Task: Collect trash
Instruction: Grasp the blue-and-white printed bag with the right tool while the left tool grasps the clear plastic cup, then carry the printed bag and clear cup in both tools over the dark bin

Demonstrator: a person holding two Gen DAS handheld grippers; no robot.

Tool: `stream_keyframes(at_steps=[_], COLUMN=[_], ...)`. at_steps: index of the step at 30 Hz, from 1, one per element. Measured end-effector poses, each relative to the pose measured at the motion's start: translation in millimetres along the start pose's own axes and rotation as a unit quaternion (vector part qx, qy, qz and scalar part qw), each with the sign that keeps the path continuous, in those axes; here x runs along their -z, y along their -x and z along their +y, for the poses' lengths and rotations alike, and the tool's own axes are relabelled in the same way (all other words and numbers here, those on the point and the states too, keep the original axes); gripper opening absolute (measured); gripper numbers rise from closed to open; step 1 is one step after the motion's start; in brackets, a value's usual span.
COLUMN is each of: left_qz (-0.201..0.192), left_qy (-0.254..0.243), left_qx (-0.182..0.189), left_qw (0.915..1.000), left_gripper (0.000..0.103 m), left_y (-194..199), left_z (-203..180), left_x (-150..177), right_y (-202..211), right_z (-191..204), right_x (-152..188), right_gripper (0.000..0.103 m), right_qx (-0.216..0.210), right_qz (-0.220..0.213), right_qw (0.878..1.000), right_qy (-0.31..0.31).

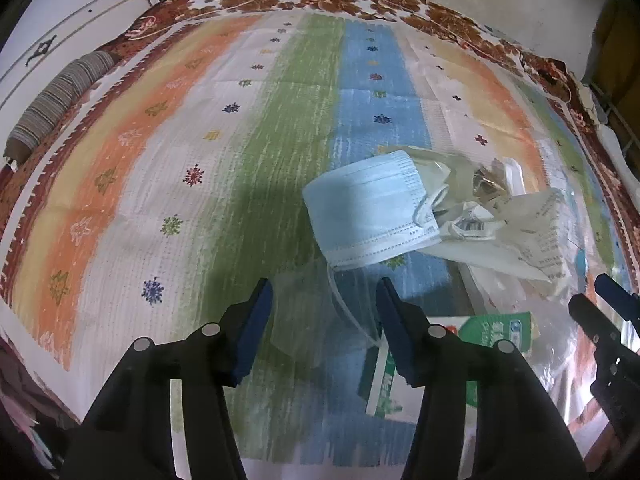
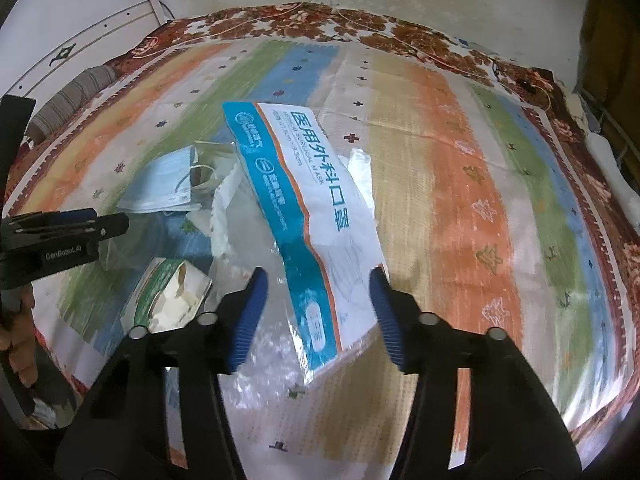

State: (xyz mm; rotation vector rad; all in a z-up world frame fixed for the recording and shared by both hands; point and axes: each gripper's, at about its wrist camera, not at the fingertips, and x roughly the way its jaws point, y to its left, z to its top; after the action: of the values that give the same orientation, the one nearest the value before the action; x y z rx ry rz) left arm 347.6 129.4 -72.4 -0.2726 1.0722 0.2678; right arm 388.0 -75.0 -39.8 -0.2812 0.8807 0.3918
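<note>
Left wrist view: the left tongs (image 1: 324, 328) hang about half open over a striped bedspread (image 1: 172, 184), with a clear plastic film (image 1: 304, 312) and the mask's ear loop lying between the pads, which grip nothing as far as this view shows. Just ahead of them lies a blue face mask (image 1: 368, 216), and beyond it to the right crumpled white wrappers (image 1: 528, 236); a torn green carton (image 1: 384, 376) sits under the right pad. In the right wrist view, the right tongs (image 2: 318, 316) stand half open astride the near end of a surgical mask packet (image 2: 304, 208), the pads seemingly not yet pressing it. By my reading the collecting is barely begun: every piece of litter lies loose on the bed, and no bin shows.
</note>
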Motion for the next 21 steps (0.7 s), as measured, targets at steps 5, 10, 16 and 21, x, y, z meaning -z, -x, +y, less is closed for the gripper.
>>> stream_keyframes(at_steps=[5,10,16,21], left_qz=[0.01,0.0,-0.004,-0.005], left_qy=[0.001,0.01,0.006,0.023], left_qx=[0.004,-0.004,0.006,0.025], left_qw=[0.9999,0.9999,1.0,0.9994], left_gripper=[0.029,0.008,0.006,0.005], left_y=[-10,-9,-1,9], left_z=[0,2,1,6], left_x=[-1,-1,-2,-4], right_y=[-9,-13,-10,5], right_z=[2,-2,-13,-29], right_x=[-6,-7,-8,-10], right_gripper=[0.035,0.016,0.003,0.002], right_qx=[-0.002,0.003,0.009,0.004], right_qz=[0.001,0.002,-0.002,-0.017], right_qw=[1.0,1.0,1.0,0.999], right_qy=[0.003,0.003,-0.005,-0.03])
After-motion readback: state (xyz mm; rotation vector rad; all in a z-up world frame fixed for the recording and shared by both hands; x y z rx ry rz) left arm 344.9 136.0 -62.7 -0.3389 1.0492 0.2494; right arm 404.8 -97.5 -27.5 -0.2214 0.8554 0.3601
